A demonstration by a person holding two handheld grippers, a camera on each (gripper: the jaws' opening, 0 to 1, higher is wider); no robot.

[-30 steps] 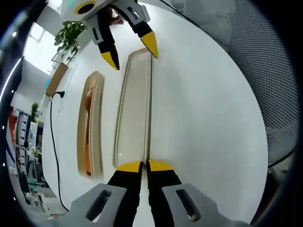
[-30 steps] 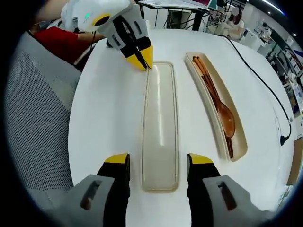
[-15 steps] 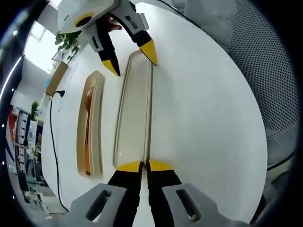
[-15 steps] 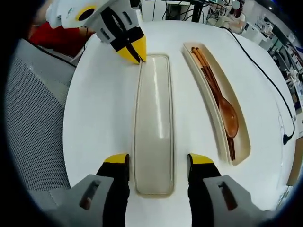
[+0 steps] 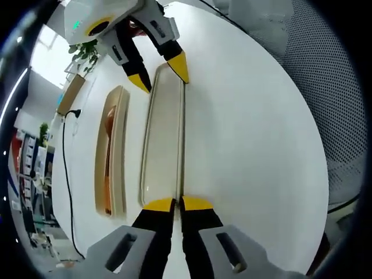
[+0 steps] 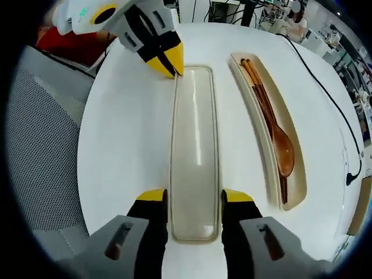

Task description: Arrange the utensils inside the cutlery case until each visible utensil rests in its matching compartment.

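On table (image 6: 128,133): 1 lid (image 6: 195,151) between right gripper (image 6: 195,196) tips, left gripper (image 5: 172,204) pinching its corner.

white table (image 5: 250,133) | black cable (image 5: 65,168) | potted plant (image 5: 84,49) | mesh chair (image 6: 43,145)

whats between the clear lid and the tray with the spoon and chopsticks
Only a bare strip of white table separates the clear lid from the tray; both the right gripper view and the left gripper view show it.
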